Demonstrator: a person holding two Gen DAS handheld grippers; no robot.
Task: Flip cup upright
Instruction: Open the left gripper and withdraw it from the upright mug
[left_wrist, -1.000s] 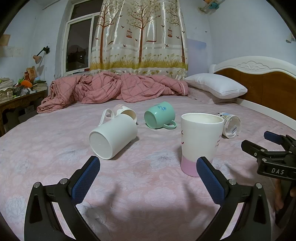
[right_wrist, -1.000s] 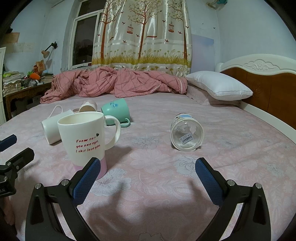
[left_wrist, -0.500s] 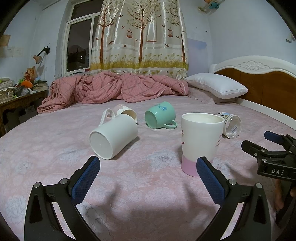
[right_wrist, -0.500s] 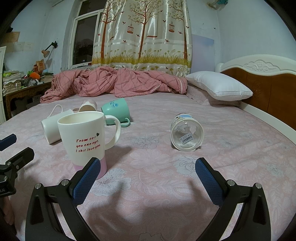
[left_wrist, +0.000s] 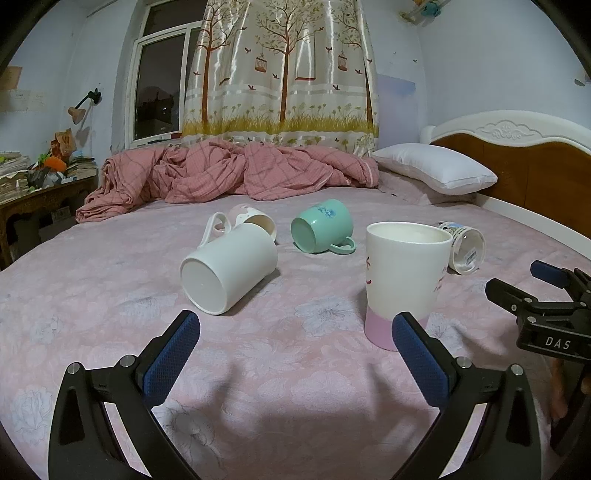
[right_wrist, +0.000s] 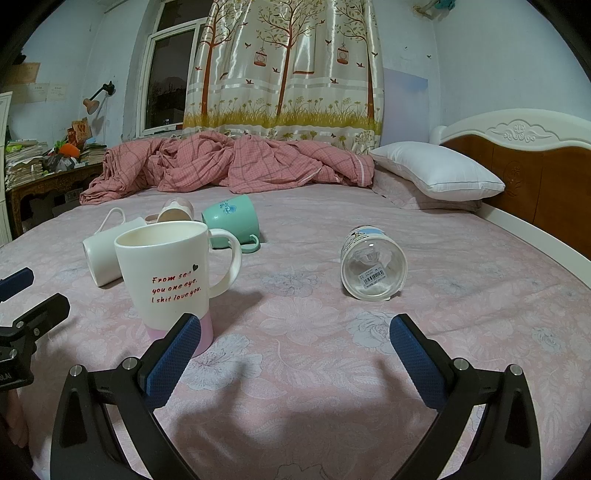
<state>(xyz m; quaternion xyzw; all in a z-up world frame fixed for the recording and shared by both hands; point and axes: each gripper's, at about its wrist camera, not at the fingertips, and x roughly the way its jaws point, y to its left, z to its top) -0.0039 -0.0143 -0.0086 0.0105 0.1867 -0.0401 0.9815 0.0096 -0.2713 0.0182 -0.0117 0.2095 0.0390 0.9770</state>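
A tall white mug with a pink base (left_wrist: 402, 277) stands upright on the pink bed; it also shows in the right wrist view (right_wrist: 168, 273). A plain white mug (left_wrist: 229, 267) lies on its side, base toward me. A teal mug (left_wrist: 321, 226) and a small pink-white cup (left_wrist: 253, 219) lie on their sides behind. A clear printed cup (right_wrist: 373, 267) lies on its side, base toward me. My left gripper (left_wrist: 295, 354) is open and empty, low over the sheet. My right gripper (right_wrist: 295, 354) is open and empty, also seen from the left wrist view (left_wrist: 546, 291).
A rumpled pink quilt (left_wrist: 229, 173) lies along the far side of the bed. A white pillow (left_wrist: 436, 168) and a wooden headboard (left_wrist: 546, 173) are at the right. A cluttered desk (left_wrist: 33, 184) stands at the left.
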